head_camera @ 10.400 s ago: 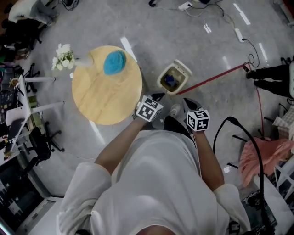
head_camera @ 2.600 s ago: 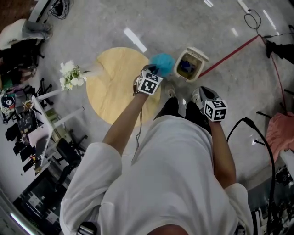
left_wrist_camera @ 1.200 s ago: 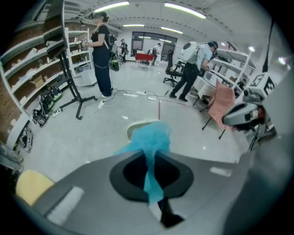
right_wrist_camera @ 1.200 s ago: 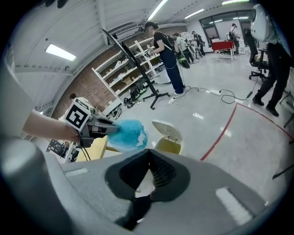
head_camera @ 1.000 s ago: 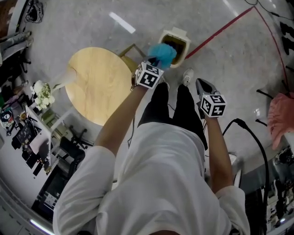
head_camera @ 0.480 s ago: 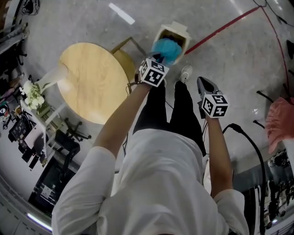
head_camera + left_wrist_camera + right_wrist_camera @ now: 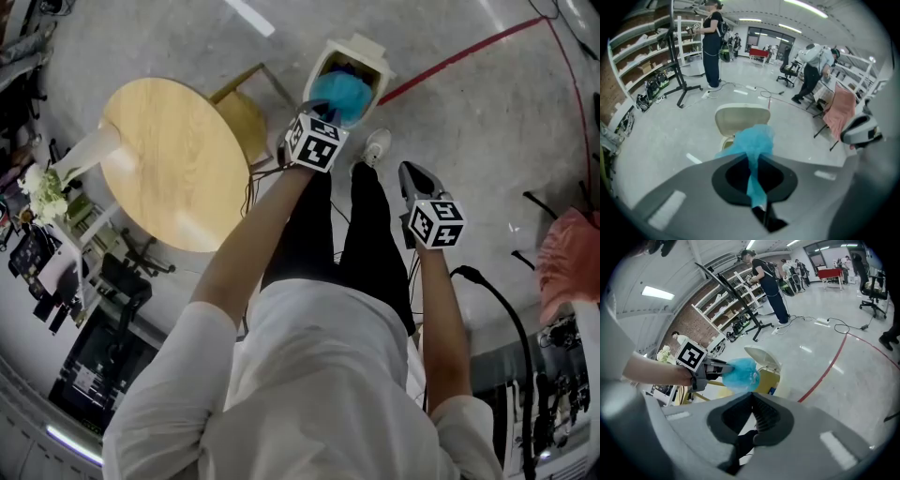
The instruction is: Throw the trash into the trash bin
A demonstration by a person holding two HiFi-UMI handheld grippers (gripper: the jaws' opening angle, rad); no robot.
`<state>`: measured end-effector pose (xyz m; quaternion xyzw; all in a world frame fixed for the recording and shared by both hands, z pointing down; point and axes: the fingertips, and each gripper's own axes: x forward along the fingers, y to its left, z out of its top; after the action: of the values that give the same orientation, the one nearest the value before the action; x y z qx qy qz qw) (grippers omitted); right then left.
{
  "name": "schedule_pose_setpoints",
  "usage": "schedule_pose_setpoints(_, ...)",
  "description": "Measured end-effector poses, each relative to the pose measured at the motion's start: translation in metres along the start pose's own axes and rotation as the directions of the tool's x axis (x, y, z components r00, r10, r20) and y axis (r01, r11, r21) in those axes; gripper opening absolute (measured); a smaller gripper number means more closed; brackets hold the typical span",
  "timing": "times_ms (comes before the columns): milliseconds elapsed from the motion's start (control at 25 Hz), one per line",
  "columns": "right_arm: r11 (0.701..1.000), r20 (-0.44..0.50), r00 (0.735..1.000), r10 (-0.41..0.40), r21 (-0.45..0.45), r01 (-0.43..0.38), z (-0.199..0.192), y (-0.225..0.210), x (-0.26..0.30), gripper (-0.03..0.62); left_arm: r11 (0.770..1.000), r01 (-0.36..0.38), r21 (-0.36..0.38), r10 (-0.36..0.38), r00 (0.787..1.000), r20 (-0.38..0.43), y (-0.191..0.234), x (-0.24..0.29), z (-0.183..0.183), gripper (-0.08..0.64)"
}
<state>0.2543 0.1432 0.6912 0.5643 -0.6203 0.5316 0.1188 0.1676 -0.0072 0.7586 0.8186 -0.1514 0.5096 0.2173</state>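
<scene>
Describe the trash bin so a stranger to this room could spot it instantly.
Find the round wooden table on the grey floor; just past its edge, where the red floor line ends, stands the trash bin. It is a small cream box with its lid flipped up, and the blue trash is held over its open mouth.

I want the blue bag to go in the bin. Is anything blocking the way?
Nothing that I can see is in the way. The bin has its lid flipped open, and the left gripper holds the blue bag just over the opening.
</scene>
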Motion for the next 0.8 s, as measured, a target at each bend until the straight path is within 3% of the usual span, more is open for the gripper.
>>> schedule_pose_setpoints(800, 1.0, 0.009, 1.0, 0.02, 0.02, -0.02, -0.025, -0.042, 0.064, 0.0, 0.996, -0.011, -0.085, 0.012, 1.0, 0.01, 0.022, 0.071, -0.026, 0.009)
